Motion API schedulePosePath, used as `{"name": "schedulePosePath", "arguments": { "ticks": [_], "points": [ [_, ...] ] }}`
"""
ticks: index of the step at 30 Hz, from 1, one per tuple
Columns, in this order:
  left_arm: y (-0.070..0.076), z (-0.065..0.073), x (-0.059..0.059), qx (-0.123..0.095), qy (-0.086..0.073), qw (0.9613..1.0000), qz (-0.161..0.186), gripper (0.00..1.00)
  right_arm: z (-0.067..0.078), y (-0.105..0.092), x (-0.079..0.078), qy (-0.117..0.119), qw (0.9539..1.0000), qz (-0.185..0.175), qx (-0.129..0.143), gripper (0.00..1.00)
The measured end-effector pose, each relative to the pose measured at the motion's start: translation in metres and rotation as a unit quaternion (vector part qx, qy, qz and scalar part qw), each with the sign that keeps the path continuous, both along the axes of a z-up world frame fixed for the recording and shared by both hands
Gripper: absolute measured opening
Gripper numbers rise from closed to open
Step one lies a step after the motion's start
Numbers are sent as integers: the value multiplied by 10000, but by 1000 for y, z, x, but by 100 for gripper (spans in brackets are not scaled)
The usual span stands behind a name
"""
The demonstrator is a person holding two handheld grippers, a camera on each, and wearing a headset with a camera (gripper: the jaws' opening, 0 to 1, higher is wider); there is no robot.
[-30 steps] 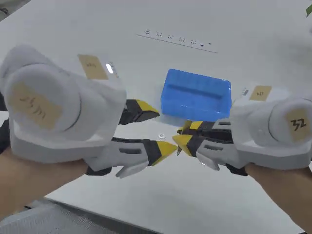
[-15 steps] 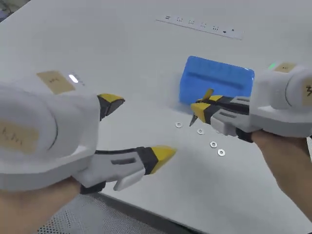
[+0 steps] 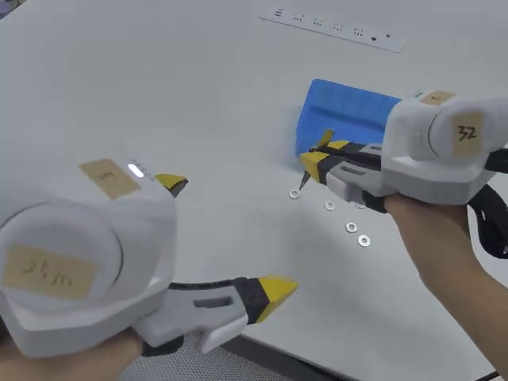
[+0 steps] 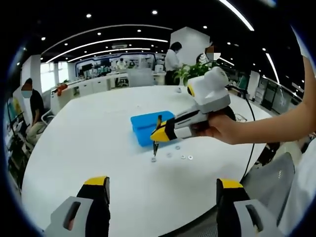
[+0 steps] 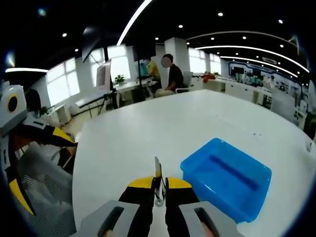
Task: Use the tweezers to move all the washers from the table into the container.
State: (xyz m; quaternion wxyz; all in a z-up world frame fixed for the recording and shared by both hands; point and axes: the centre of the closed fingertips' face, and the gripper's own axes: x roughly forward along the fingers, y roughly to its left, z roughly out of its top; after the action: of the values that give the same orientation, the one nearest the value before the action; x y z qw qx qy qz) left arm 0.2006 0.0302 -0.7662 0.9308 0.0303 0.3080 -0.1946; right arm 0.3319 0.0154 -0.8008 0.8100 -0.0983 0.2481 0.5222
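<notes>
Yellow-tipped jaws of the left gripper (image 3: 226, 235), nearest item: spread wide, nothing held, parked well apart from the work. White table (image 3: 159, 95): smooth and hard, so little grip is offered to anything pushed across it. Washers (image 3: 352, 227): at least four counted, thin flat rings scattered loosely on the table just in front of the container. Right gripper (image 3: 319, 155): jaws pressed together on the tweezers (image 3: 305, 180), which are pinched near their middle with the points angled down. The points are placed just over the leftmost washer (image 3: 294, 194); whether it is touched or already nipped cannot be told. Container (image 3: 349, 111): blue open tray, just beyond the washers and partly hidden by the right gripper; its floor appears bare in the right gripper view. Narrow strip (image 3: 333, 28): farthest item, at the table's far side, not involved. Hazards judged: a washer lying flat may be skated or flicked away if the points are brought down steeply. The tweezers may be twisted in the jaws under side load. A weakly pinched ring may be dropped short of the tray wall, and neighbouring rings may be scattered by a careless sweep.
</notes>
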Motion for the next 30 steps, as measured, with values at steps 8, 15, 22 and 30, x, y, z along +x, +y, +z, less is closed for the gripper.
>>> {"name": "schedulePosePath", "arguments": {
  "ticks": [8,15,22,30],
  "points": [
    [5,-6,-3,53,112,9999,-21,95,-8,3,3,98,9999,-28,-17,4],
    [9,-8,-2,157,147,9998,-41,91,-12,3,1,81,9999,-49,-40,4],
    [10,-6,1,147,107,9998,10,92,-12,3,1,31,10000,-51,-58,3],
    [12,-3,-1,320,93,9994,-61,92,-13,1,1,2,9998,-44,-209,1]
  ]
}}
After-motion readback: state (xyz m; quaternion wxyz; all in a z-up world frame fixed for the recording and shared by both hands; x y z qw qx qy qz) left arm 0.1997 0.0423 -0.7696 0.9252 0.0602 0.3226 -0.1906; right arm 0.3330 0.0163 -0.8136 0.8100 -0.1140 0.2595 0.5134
